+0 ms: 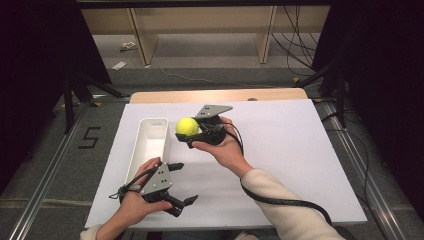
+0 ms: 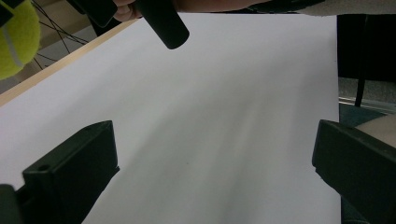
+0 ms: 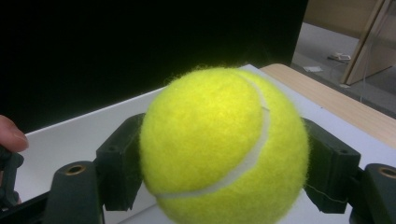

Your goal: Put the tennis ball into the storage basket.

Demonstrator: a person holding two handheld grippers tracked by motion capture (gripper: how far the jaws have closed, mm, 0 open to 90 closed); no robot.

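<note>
A yellow tennis ball (image 1: 187, 126) is clamped in my right gripper (image 1: 189, 133), which hangs above the white sheet just right of the far end of a long white tray (image 1: 150, 145). In the right gripper view the ball (image 3: 224, 144) sits squeezed between the two black pads (image 3: 119, 158). My left gripper (image 1: 186, 182) rests near the table's front edge, right of the tray's near end, with its jaws wide apart and nothing between them. The left gripper view looks across bare sheet between its own jaws (image 2: 215, 163), with the ball (image 2: 14, 42) at the top left corner.
A white sheet (image 1: 280, 150) covers most of the wooden table (image 1: 220, 95). The right gripper's black cable (image 1: 280, 201) loops over the near right part. Black stands and floor cables flank the table on both sides. The tray looks empty.
</note>
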